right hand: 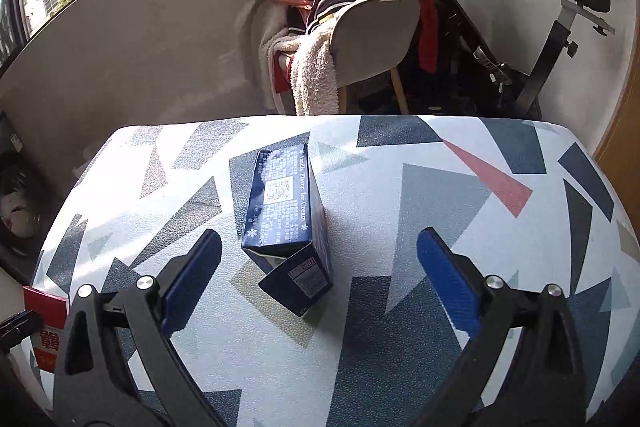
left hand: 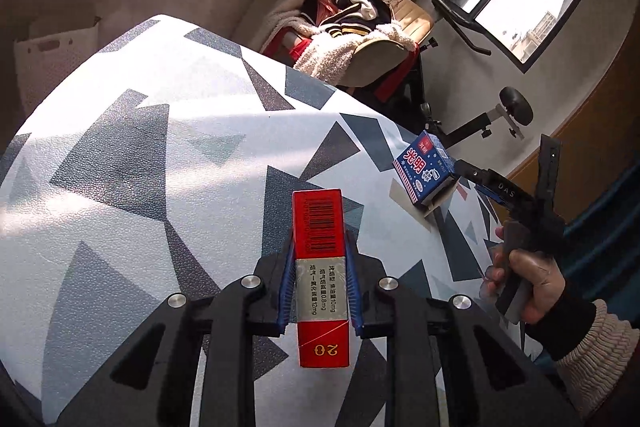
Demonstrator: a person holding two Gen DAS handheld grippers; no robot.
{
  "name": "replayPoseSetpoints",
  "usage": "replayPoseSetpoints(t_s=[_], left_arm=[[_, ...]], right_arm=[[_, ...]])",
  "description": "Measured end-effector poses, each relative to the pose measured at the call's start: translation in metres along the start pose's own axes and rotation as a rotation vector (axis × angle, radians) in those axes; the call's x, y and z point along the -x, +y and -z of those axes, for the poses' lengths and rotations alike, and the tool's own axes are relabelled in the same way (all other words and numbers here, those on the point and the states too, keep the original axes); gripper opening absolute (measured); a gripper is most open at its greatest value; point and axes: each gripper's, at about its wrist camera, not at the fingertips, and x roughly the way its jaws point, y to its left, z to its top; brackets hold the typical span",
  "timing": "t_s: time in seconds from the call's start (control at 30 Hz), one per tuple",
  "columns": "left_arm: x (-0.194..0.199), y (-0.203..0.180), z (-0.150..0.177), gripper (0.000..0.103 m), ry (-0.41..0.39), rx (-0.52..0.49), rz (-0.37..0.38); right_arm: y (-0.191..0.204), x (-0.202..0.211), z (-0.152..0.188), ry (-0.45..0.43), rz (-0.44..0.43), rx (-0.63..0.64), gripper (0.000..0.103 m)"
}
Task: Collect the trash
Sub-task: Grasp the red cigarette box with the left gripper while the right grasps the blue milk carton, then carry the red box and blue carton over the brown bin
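My left gripper [left hand: 319, 247] is shut on a red cigarette pack [left hand: 320, 267] with a barcode, held above the table [left hand: 140, 147]. The pack also shows at the left edge of the right wrist view [right hand: 44, 323]. A blue ice cream carton [right hand: 286, 211] with an open end flap lies on the table; it shows at the right of the left wrist view [left hand: 426, 173]. My right gripper [right hand: 318, 251] is open, its blue pads on either side of the carton's near end, not touching it. It also shows in the left wrist view [left hand: 460, 179], held by a hand.
The table [right hand: 400, 307] has a white cloth with grey, blue and red triangles. Behind its far edge stand a chair piled with clothes [right hand: 352, 19] and an exercise bike [right hand: 560, 39]. A white crate [left hand: 52, 63] stands by the wall at left.
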Motion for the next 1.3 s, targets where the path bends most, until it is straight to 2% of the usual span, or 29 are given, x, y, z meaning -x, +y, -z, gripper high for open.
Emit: replayPoseSetpoints(t_s=[0.1, 0.17, 0.2, 0.23, 0.3, 0.4, 0.6, 0.83, 1.13, 1.3], left_arm=[[0.019, 0.001, -0.001, 0.022, -0.048, -0.051, -0.043], [0.029, 0.001, 0.002, 0.022, -0.065, -0.066, -0.048], [0.033, 0.000, 0.004, 0.022, -0.073, -0.072, -0.049], [0.037, -0.003, 0.006, 0.022, -0.082, -0.080, -0.051], [0.046, -0.007, 0.011, 0.022, -0.101, -0.092, -0.047], [0.058, -0.015, 0.017, 0.022, -0.115, -0.115, -0.026], [0.069, -0.031, 0.032, 0.022, -0.093, -0.135, -0.009], [0.090, -0.051, 0.064, 0.022, -0.074, -0.111, 0.021], [0.118, -0.076, 0.125, 0.022, 0.004, -0.151, 0.038], [0.128, -0.082, 0.151, 0.022, 0.039, -0.176, 0.041]], right_arm=[[0.009, -0.024, -0.013, 0.030, 0.031, -0.004, 0.094], [0.013, -0.037, -0.019, 0.053, 0.041, -0.010, 0.088], [0.014, -0.044, -0.020, 0.071, 0.045, -0.006, 0.075], [0.016, -0.048, -0.020, 0.091, 0.054, 0.006, 0.041], [0.024, -0.045, -0.014, 0.096, 0.070, 0.036, 0.041], [0.040, -0.021, -0.001, 0.055, 0.030, 0.098, 0.041], [0.063, 0.040, 0.028, 0.022, -0.071, 0.176, 0.041], [0.060, 0.101, 0.070, 0.036, -0.120, 0.150, 0.041], [0.049, 0.179, 0.138, 0.010, -0.172, 0.099, 0.041], [0.045, 0.208, 0.173, 0.006, -0.208, 0.064, 0.041]])
